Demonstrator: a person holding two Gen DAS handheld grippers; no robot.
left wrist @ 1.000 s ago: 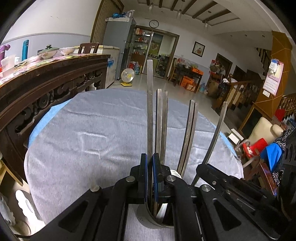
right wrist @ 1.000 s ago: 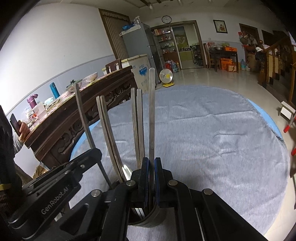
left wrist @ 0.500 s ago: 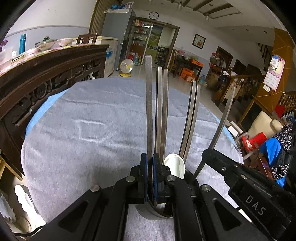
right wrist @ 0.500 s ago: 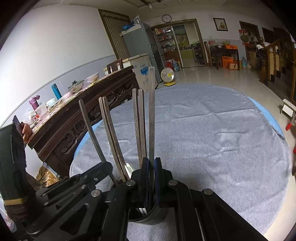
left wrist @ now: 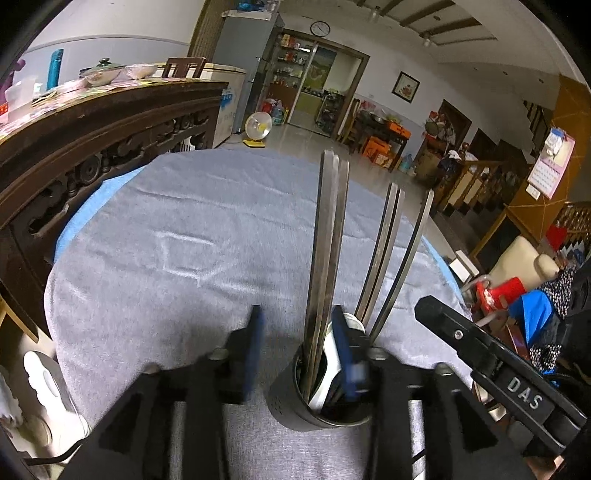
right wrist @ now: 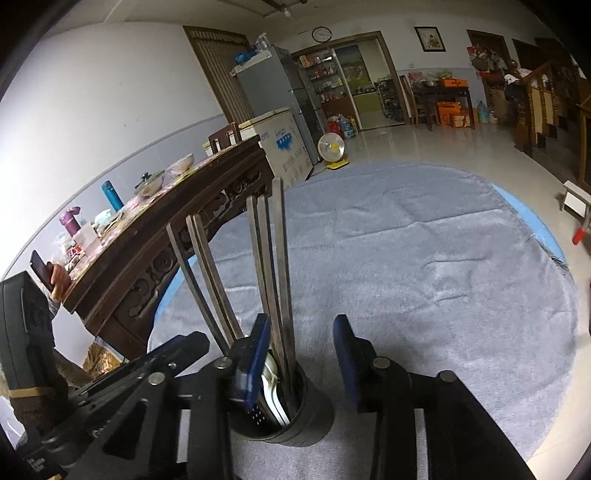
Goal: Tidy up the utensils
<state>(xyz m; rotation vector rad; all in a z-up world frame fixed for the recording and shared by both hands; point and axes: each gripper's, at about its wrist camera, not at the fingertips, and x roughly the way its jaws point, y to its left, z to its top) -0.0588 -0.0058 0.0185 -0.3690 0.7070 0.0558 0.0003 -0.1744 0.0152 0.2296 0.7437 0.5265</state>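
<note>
Grey cloth (left wrist: 166,258) lies bare around the holder (left wrist: 295,402); both tongs (left wrist: 299,343) (right wrist: 303,354) just opened, gripping nothing.

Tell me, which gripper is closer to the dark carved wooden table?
Left. The left gripper lies toward the dark carved wooden table from the black round utensil cup, the right gripper on the far side. Both jaws have just been opening, steel handles standing loose between them.

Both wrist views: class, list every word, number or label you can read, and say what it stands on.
"DAS": white letters on the right gripper, seen in the left wrist view.
Freezer blue print: too blurred to read.
Wall calendar: too small.
Wall clock numerals: too small.
</note>
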